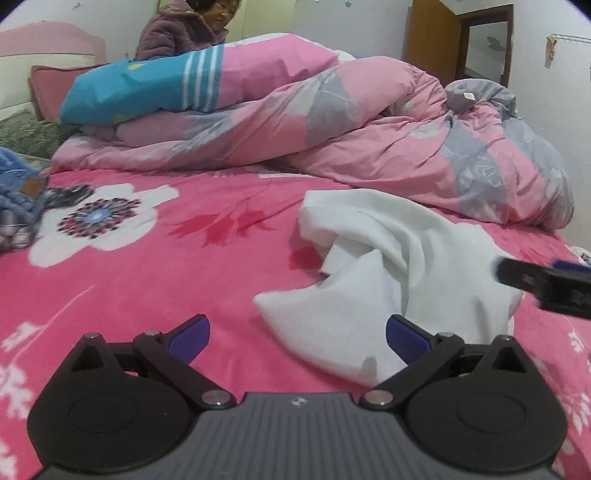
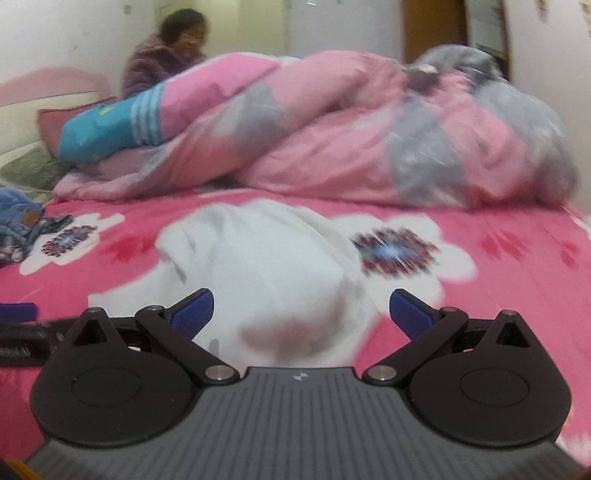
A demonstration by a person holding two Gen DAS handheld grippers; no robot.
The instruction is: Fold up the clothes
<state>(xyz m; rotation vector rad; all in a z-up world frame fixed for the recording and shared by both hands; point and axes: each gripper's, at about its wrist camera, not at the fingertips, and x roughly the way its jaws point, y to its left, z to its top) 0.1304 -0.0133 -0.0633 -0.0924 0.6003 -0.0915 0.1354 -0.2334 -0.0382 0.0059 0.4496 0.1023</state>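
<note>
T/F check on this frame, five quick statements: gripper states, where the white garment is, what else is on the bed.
1. Both grippers are open. True: the left gripper and the right gripper both show spread jaws holding nothing.
2. The white garment is neatly folded. False: it lies crumpled on the pink floral sheet.
3. A pink and grey duvet is heaped at the far side of the bed. True.
4. A denim item sits on top of the white garment. False: it lies apart, at the far left edge.
5. The room has nobody in it. False: a person sits behind the duvet.
</note>
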